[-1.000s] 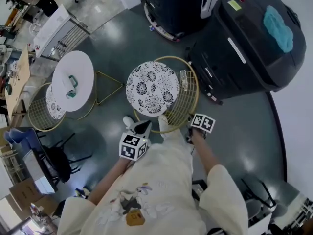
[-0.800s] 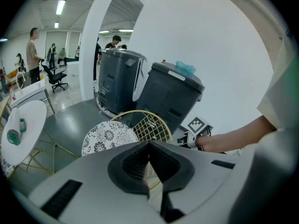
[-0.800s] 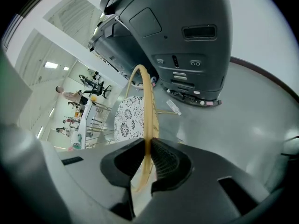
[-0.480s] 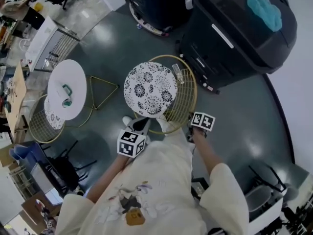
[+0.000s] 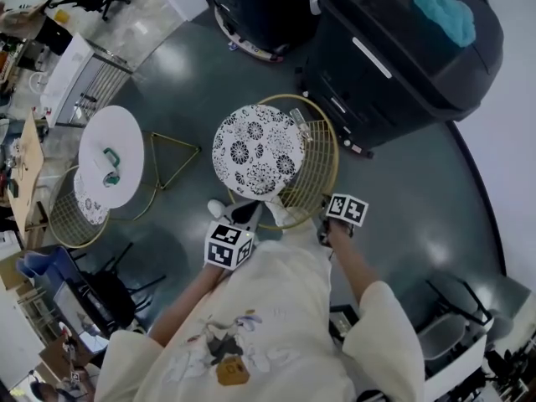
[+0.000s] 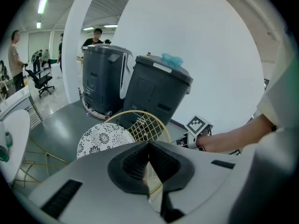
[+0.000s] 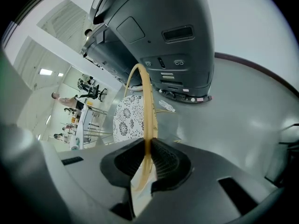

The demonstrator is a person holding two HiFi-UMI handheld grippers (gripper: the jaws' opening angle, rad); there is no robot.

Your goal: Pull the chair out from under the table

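Note:
The chair (image 5: pixel 314 170) is a gold wire one with a round black-and-white patterned cushion (image 5: pixel 255 151). In the head view it stands right of the white round table (image 5: pixel 121 132), just in front of the person. My left gripper (image 5: pixel 243 218) is shut on the near left of the wire back's rim. My right gripper (image 5: pixel 325 221) is shut on its near right. In the right gripper view the gold rim (image 7: pixel 145 101) runs straight down between the pressed pads of that gripper (image 7: pixel 147 164). In the left gripper view the jaws of the left gripper (image 6: pixel 148 169) are together over the rim, with the cushion (image 6: pixel 105 136) beyond.
Two big black wheeled bins (image 5: pixel 402 48) (image 5: pixel 260 7) stand close behind the chair. A second wire chair (image 5: pixel 71 212) sits under the white table, beside its gold wire base (image 5: pixel 172 162). A clear bottle (image 5: pixel 299 122) lies by the chair's far rim. Office furniture fills the left edge.
Both grippers keep their hold on the rim. The chair and grippers have shifted slightly to the right, a little farther from the white table.

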